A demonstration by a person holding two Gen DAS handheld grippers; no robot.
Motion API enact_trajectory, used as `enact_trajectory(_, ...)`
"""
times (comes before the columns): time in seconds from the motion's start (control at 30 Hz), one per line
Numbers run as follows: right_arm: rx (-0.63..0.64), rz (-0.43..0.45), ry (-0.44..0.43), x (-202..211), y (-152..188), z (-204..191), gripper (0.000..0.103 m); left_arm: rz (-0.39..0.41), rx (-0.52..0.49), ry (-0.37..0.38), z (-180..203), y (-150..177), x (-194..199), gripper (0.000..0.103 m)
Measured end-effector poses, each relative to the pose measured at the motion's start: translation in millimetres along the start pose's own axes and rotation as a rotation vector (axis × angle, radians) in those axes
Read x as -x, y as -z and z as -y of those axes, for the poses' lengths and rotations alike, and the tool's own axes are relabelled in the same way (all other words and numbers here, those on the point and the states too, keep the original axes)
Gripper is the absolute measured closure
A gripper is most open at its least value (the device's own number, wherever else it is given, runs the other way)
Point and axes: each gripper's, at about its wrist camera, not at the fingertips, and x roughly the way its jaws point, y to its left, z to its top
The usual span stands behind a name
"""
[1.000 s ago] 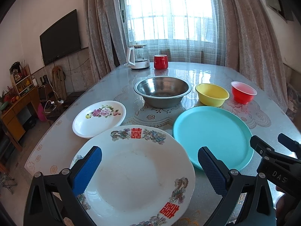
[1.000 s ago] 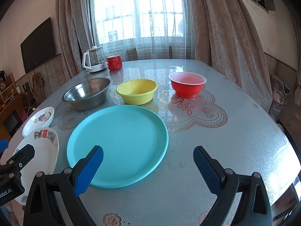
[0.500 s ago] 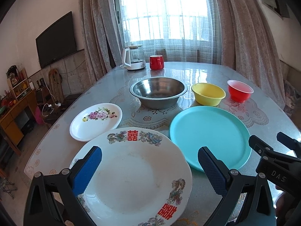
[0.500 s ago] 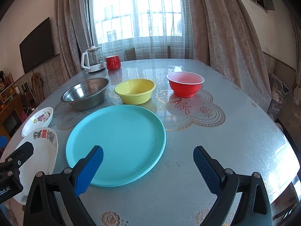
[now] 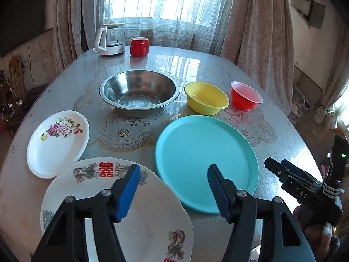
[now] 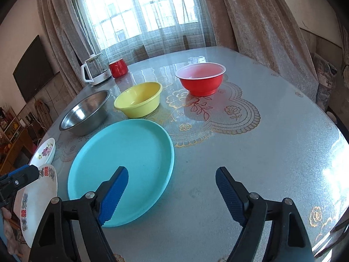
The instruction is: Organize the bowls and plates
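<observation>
A large white plate with red characters (image 5: 139, 216) lies at the table's near edge, under my open, empty left gripper (image 5: 172, 172). A small flowered plate (image 5: 57, 139) lies to its left. A turquoise plate (image 5: 205, 163) lies in the middle; it also shows in the right wrist view (image 6: 124, 166). Behind stand a steel bowl (image 5: 139, 92), a yellow bowl (image 5: 206, 98) and a red bowl (image 5: 246, 96). My right gripper (image 6: 172, 174) is open and empty above the turquoise plate's right edge.
A glass kettle (image 5: 110, 38) and a red mug (image 5: 139, 46) stand at the table's far end by the curtained window. The glass-topped table (image 6: 261, 152) has bare surface on its right side. A TV and shelf are on the left wall.
Both grippers have risen and tilted down toward the table. The left view has shifted right, toward the gap between the white plate and the turquoise plate. No dish has moved.
</observation>
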Motion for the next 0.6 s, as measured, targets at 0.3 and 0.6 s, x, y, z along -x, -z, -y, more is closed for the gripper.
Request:
enact_trajectory(0.3,-0.001,-0.081,-0.022,-28,-6,14,0.061,-0.116,-0.018,0.017,-6,-31,-38,0.083)
enact_trajectory(0.6,0.062,-0.112,-0.034,-45,-6,0,0.062,-0.203,-0.077,-0.029,-7,-50,-82,0.089)
